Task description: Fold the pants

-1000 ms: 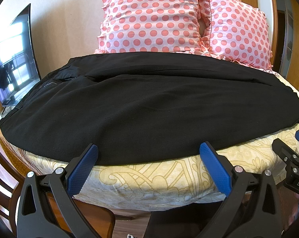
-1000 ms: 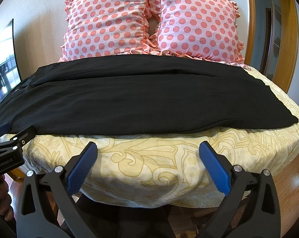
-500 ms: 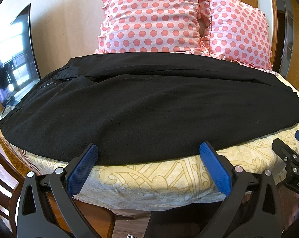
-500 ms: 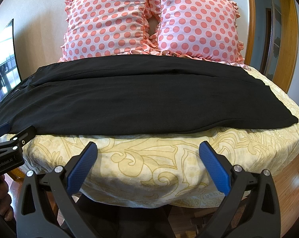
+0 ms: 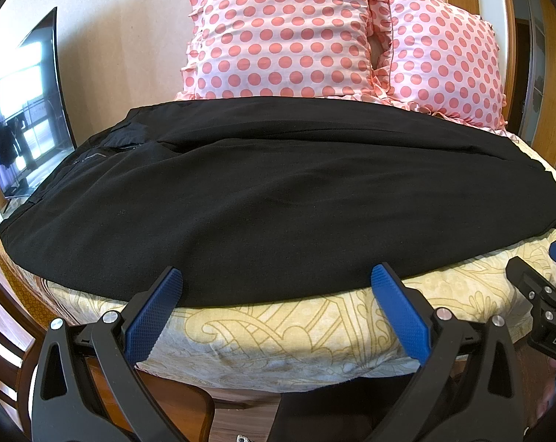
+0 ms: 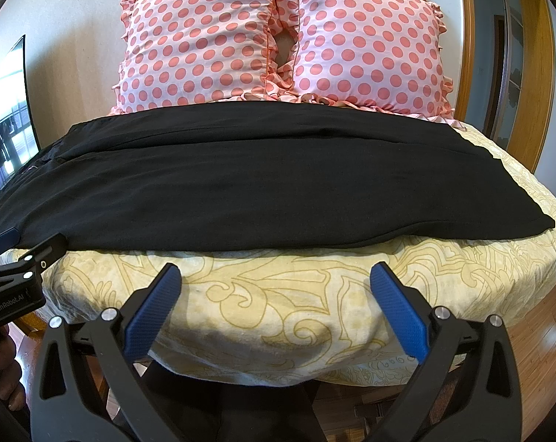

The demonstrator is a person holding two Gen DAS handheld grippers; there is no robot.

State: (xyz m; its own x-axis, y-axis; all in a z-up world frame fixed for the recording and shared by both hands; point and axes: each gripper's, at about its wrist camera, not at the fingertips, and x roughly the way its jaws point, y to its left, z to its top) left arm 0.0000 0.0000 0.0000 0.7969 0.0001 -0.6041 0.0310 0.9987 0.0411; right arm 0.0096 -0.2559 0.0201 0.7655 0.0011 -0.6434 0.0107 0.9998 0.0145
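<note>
A bed (image 6: 314, 294) covered in a cream patterned sheet is seen against a plain beige wall (image 5: 112, 37). Two pink spotted pillows (image 6: 278, 37) are propped at the far end. A television (image 5: 23, 121) is reflected with daylight at left; wooden door frames (image 6: 532, 73) stand at right.

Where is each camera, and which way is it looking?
Left wrist: on the left hand-held gripper, open, facing the pants near their waist end; the right hand-held gripper's tip shows at the right edge.
Right wrist: on the right hand-held gripper, open, facing the bed edge; the left one shows at left.
Both share pants, bed and pillows.
</note>
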